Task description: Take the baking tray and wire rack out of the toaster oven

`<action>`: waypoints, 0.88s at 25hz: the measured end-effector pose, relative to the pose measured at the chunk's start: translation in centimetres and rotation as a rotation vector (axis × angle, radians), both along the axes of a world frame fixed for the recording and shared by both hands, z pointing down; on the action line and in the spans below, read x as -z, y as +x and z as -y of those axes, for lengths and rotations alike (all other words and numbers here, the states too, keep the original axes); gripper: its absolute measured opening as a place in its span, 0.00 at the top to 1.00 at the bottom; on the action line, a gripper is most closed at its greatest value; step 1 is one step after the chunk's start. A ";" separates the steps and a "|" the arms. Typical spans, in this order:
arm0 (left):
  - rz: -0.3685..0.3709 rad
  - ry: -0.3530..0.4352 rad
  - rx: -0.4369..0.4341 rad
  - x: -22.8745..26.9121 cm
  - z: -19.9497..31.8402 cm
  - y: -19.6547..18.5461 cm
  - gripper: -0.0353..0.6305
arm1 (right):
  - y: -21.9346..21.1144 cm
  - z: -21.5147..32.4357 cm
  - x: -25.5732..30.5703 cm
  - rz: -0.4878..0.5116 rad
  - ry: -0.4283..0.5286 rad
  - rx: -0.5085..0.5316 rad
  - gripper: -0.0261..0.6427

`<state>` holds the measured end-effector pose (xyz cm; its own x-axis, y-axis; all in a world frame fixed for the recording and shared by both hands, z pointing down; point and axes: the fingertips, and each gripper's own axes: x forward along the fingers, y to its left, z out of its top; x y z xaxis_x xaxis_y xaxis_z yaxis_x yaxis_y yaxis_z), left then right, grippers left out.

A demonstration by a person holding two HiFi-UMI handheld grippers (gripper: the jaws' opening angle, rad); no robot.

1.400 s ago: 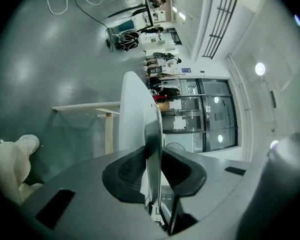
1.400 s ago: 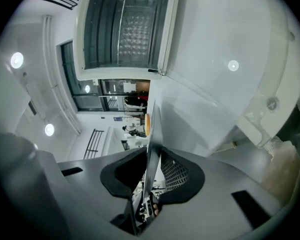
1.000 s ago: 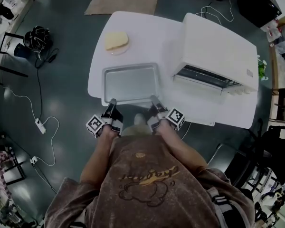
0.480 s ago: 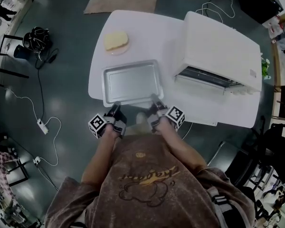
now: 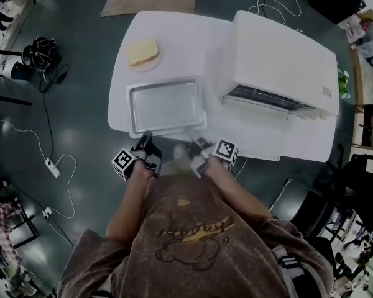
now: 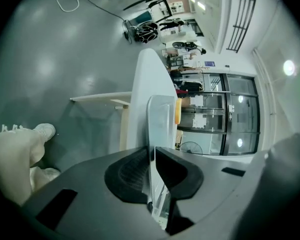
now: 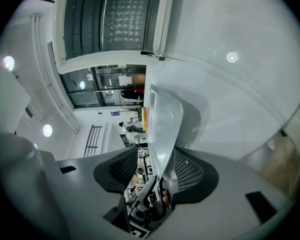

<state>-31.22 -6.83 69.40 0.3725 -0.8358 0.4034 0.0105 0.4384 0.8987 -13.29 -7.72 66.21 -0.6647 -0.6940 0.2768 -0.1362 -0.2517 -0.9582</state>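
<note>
Two hand-held grippers at the near rim of the baking tray, which lies outside the oven.

The white table (image 5: 193, 36) carries the white toaster oven (image 5: 280, 54) on its right part. The baking tray (image 5: 166, 107) lies flat on the table just beside the oven, to its left, with its near rim at the table edge. Behind the tray, a slice of bread (image 5: 142, 51) sits on a small plate. The left gripper (image 5: 145, 140) has its jaws closing, narrow, and the pads already pinch the thin tray rim. The right gripper (image 5: 193, 135) has its jaws opening. The rim stands between them, but the pads do not clamp it.
</note>
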 end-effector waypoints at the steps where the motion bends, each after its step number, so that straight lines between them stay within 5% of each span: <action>1: 0.014 -0.003 -0.009 -0.1 0.0 0.1 0.91 | 0.0 -0.2 0.0 0.004 -0.001 0.000 0.67; 6: 0.091 0.000 -0.073 -0.1 -0.4 0.4 0.78 | 0.2 -1.2 -0.5 -0.003 -0.023 0.031 0.66; 16: 0.097 -0.021 -0.107 -0.5 -2.8 1.2 0.69 | 0.1 -3.4 0.0 0.017 -0.020 0.123 0.66; 22: 0.176 0.082 -0.277 3.3 -3.7 5.2 0.69 | 2.8 -3.9 3.6 0.027 0.055 0.106 0.66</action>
<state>-26.01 -3.16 66.06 0.5202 -0.7451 0.4173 -0.2574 0.3291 0.9085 -10.54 -3.79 62.63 -0.7415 -0.6334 0.2211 -0.1331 -0.1841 -0.9738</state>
